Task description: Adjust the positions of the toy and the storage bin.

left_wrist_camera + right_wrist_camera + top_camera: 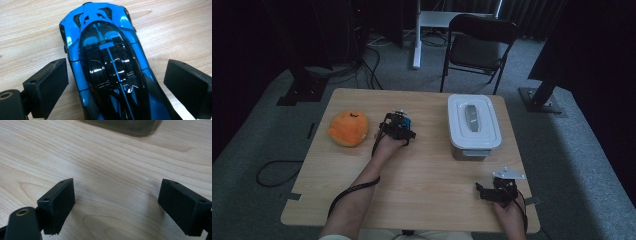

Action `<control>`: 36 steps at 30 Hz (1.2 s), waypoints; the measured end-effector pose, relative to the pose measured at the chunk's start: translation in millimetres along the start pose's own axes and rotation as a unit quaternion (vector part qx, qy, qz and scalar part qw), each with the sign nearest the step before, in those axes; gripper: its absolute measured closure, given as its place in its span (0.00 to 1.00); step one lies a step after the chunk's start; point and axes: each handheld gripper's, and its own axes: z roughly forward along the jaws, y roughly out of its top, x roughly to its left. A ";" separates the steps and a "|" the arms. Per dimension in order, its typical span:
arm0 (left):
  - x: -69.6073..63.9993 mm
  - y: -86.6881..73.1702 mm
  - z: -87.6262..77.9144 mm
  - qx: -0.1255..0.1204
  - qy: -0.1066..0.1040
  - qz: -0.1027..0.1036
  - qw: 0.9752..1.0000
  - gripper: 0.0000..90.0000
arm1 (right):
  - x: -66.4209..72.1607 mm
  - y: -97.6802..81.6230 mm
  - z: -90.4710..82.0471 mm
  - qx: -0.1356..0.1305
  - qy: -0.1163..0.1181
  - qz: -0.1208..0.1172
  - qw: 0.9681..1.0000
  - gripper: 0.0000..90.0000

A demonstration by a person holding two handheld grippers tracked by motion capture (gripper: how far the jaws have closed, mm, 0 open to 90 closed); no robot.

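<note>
A blue and black toy car (107, 62) lies on the wooden table (427, 165), seen close up in the left gripper view. My left gripper (116, 82) is open, its jaws standing either side of the car's body with gaps on both sides. From above, the left gripper (398, 125) sits near the table's middle, with a bit of the blue car (407, 121) showing at its tip. My right gripper (496, 190) rests open near the front right edge. In its own view the right gripper (116, 202) holds nothing over bare wood.
An orange plush toy (348, 128) lies left of the left gripper. A lidded white container (473, 122) stands at the right; its lower edge (125, 126) shows ahead of the right gripper. A folding chair (478, 45) stands beyond the table.
</note>
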 end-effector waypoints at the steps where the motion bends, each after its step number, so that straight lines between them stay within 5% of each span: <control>1: 0.2 0.0 0.8 0.000 0.000 0.001 1.000 0.07 | 0.0 0.0 0.0 0.000 0.000 0.000 1.000 0.15; 8: -3.6 0.9 9.0 0.003 0.031 0.007 0.999 0.07 | -0.1 0.0 0.0 0.000 -0.001 0.001 1.000 0.15; 14: -4.9 -2.2 8.4 -0.018 0.031 -0.009 0.999 0.12 | -0.2 0.0 0.0 -0.001 -0.001 0.001 1.000 0.15; 21: -4.9 -5.6 5.5 -0.020 0.024 -0.015 0.999 0.22 | -0.2 -0.1 -0.1 -0.001 -0.002 0.002 1.000 0.16; 32: 0.3 -9.6 -5.5 -0.001 -0.005 0.022 1.000 0.28 | -0.3 0.0 -0.1 -0.001 -0.002 0.002 1.000 0.16; 36: 1.9 -13.0 -16.6 -0.012 -0.009 0.030 0.999 0.28 | -0.3 0.0 -0.1 -0.001 -0.002 0.002 1.000 0.16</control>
